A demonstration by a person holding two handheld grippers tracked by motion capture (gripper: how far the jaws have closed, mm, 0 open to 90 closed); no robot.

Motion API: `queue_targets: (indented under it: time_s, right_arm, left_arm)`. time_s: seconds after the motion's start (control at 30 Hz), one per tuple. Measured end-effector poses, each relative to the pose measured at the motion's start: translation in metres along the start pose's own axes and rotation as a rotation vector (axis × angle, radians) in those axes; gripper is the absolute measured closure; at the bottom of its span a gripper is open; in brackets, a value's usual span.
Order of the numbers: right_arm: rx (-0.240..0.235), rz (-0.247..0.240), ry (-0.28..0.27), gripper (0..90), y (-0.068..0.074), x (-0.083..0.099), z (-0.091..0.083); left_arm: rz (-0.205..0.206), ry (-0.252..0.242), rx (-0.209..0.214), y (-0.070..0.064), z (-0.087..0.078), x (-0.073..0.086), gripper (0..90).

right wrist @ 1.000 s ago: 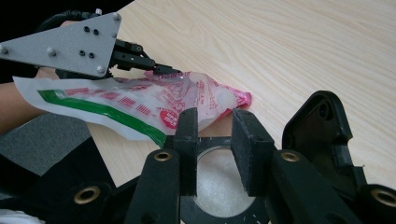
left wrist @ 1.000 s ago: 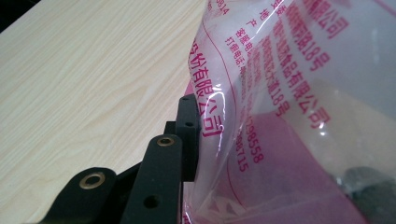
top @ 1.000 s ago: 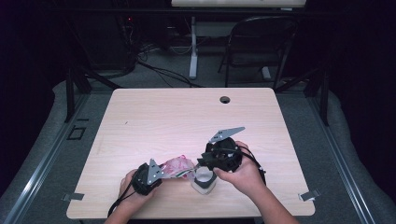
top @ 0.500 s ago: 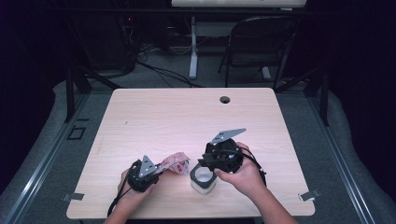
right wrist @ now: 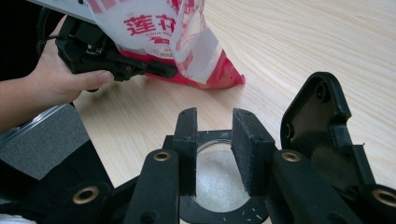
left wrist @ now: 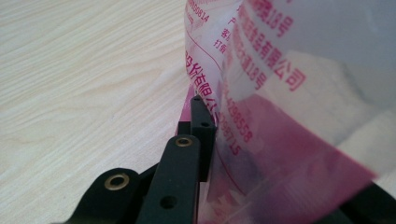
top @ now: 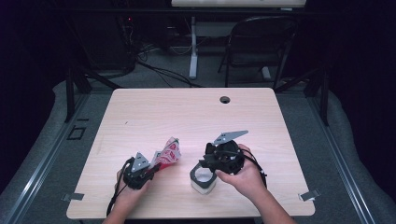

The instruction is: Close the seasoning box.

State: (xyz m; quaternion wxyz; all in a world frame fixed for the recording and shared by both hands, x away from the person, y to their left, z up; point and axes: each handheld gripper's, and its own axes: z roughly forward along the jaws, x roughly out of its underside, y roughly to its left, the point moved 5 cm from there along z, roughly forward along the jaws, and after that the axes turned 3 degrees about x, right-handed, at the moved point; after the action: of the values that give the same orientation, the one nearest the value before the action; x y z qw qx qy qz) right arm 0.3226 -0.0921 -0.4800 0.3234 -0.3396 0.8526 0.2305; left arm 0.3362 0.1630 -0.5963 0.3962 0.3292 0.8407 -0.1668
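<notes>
A red and white printed plastic bag [top: 168,154] stands up off the table with my left gripper [top: 156,165] shut on its lower corner. In the left gripper view the jaws pinch the film of the bag [left wrist: 280,116], where white powder shows inside. A small white jar [top: 203,184] with a black collar stands to the right of the bag. My right gripper [top: 208,168] is over its mouth. In the right gripper view the jaws [right wrist: 217,121] stand narrowly apart with the collar's far rim between them. The jar [right wrist: 215,186] holds white powder, and its flip lid [right wrist: 322,116] stands up at the right.
The wooden table [top: 187,116] has a cable hole [top: 225,99] near its far edge. A folding chair [top: 259,42] and cables sit on the floor beyond the table. A hand [right wrist: 60,74] holds the left gripper [right wrist: 140,67] just behind the jar.
My left gripper has drawn a little to the left, away from the jar, and the bag now stands more upright. The right gripper and jar have stayed put.
</notes>
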Motion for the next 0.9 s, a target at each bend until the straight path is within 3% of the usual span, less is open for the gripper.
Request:
queue_targets:
  time_s: [0.27, 0.9]
  right_arm:
    - [0.003, 0.010, -0.014, 71.6, -0.001, 0.003, -0.002]
    - [0.005, 0.015, -0.036, 69.6, -0.004, 0.007, -0.005]
  left_arm:
    - [-0.051, -0.024, -0.018, 0.010, -0.006, -0.001, 89.1]
    - [-0.196, -0.069, -0.141, 0.048, -0.027, 0.006, 89.2]
